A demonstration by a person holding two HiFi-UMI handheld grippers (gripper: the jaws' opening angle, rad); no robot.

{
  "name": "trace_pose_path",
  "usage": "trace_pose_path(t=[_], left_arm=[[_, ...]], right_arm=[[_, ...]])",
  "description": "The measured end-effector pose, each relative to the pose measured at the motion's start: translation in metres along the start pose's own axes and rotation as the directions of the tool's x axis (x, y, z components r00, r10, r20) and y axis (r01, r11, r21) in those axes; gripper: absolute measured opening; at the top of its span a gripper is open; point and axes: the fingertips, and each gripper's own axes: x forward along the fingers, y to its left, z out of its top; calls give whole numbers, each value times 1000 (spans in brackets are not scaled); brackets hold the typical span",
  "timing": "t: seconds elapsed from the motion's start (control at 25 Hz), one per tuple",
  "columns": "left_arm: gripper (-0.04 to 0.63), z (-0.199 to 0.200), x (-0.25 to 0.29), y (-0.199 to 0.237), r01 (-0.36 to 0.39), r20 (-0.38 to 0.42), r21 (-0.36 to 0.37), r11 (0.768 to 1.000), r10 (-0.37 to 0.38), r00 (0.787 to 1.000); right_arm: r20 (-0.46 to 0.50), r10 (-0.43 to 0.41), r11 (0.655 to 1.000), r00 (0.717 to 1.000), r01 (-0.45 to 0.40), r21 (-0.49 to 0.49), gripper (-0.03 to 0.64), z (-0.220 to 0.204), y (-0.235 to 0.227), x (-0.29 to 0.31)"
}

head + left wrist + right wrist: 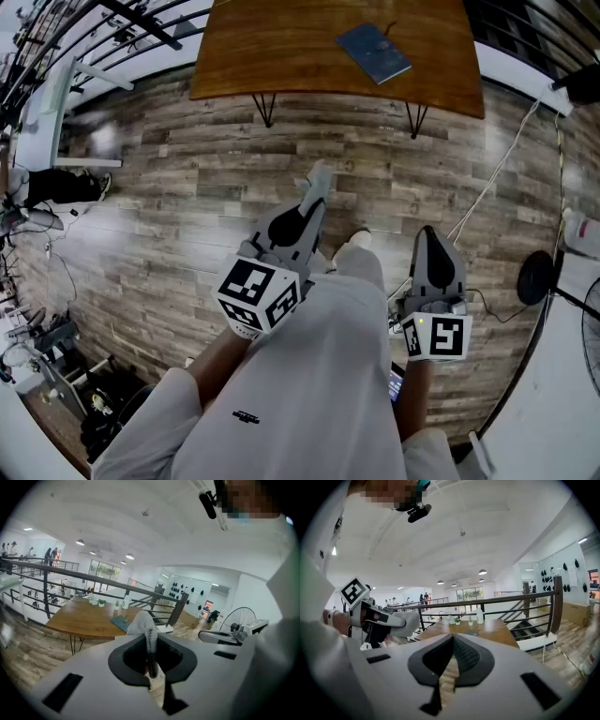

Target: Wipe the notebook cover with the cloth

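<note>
Head view first: the person stands back on the plank floor, and the notebook (373,52) lies flat on the tabletop (272,47) well ahead of both grippers, right of the middle, closed. Its long axis runs slantwise, from the far left down toward the near right edge.

The left gripper (314,206) has its jaws clamped on the cloth (321,178) — a grey, mesh-like rag poking out past the tips and aimed roughly at the tabletop. In the left gripper view the notebook sits just left of the cloth's line, well apart from it.

The right gripper (427,236) hangs lower at the person's side, jaws drawn together on nothing.

From where I stand, the cloth arm needs a long reach forward and a little rightward — likely a step closer too — before any wiping can start.
</note>
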Motion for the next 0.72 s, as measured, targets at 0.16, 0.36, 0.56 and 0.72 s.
trace_pose_path(t=[0.16,0.36,0.56,0.72], left_arm=[[29,4,-31,14,-11,16,-3,1000,11,1000],[29,1,-47,23,-56,45,-12,998,56,997],[29,-8,-32,7,-84,46,-29,996,85,995],[29,-11,-23,-8,-105,62,-42,994,108,992]], right_arm=[[7,11,1000,1000,-11,-11,-11,5,29,-3],[-4,45,998,999,-45,-47,-11,7,37,-4],[129,66,997,989,-70,28,-8,33,12,-14],[188,96,995,977,-99,5,-8,37,-7,-18]])
